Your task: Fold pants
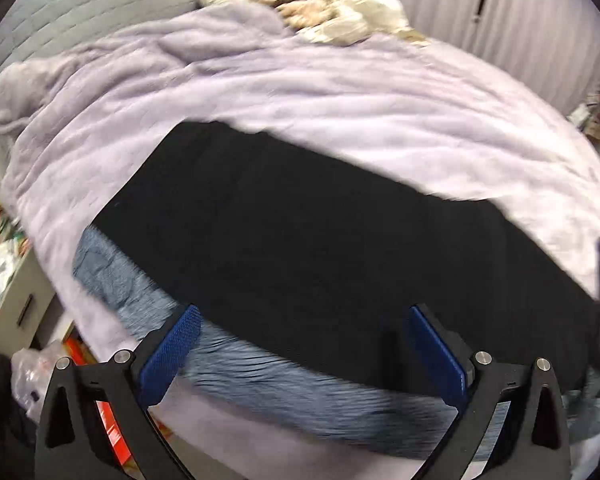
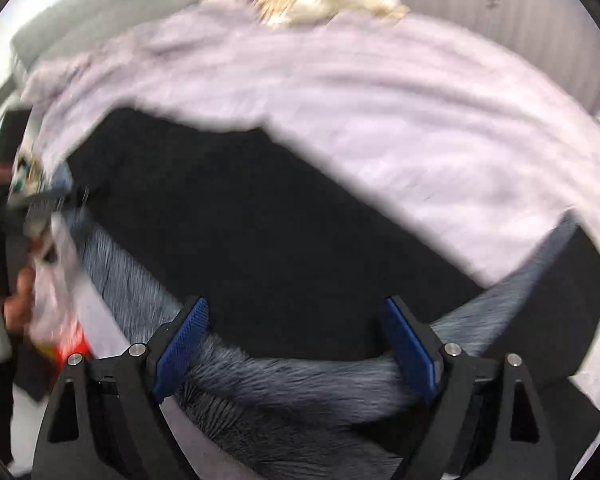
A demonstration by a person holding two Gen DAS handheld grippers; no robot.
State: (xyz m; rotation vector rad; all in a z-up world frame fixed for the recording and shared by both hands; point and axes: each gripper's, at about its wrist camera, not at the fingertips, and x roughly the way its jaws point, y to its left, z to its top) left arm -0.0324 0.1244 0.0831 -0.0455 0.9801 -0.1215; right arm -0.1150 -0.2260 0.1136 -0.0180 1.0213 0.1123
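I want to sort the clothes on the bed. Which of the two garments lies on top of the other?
The black pants lie on top. They cover most of the grey-blue garment, which shows only along their near edge, on the lilac blanket.

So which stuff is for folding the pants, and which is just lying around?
For the job:
black pants
left gripper, open
right gripper, open

Just lying about:
lilac blanket
grey-blue cloth under the pants
brown and cream plush heap
clutter beside the bed
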